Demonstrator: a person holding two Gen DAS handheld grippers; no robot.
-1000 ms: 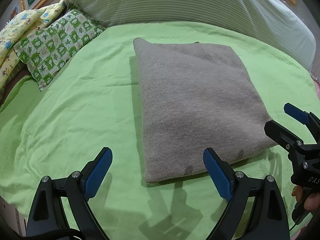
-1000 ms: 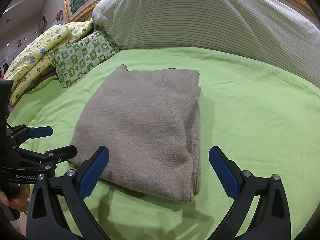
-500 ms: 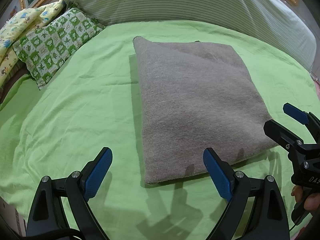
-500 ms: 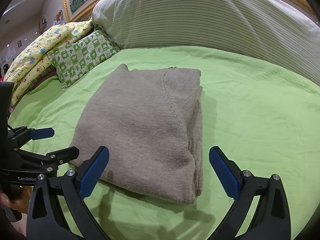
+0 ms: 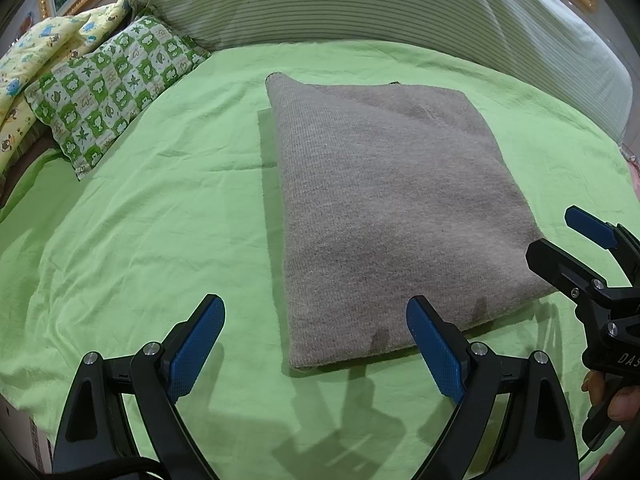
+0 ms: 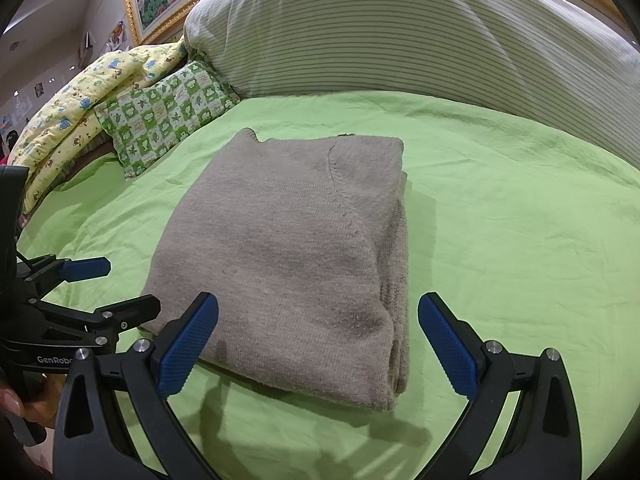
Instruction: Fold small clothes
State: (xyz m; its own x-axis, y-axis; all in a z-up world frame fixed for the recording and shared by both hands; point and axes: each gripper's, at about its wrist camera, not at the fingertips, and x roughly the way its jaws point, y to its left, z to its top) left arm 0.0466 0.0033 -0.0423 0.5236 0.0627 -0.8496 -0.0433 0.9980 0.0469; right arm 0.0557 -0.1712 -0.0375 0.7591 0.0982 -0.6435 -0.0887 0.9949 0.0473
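Note:
A grey knitted garment [image 5: 384, 208] lies folded into a thick rectangle on the green bed sheet [image 5: 152, 216]. In the right wrist view the garment [image 6: 288, 248] shows stacked layers along its right edge. My left gripper [image 5: 316, 344] hovers open just short of the garment's near left corner, with nothing between its blue pads. My right gripper [image 6: 318, 344] is open too, held above the near right corner. Each gripper shows in the other's view: the right one [image 5: 576, 248] at the right edge, the left one [image 6: 100, 284] at the left edge.
A green-and-white checked pillow [image 5: 108, 92] and a yellow printed quilt [image 6: 76, 108] lie at the far left. A large striped cushion [image 6: 400, 36] runs along the back of the bed. A hand [image 5: 612, 396] holds the right gripper's handle.
Both grippers have eased back and up slightly, so the folded garment sits a touch farther away. The garment itself has not moved.

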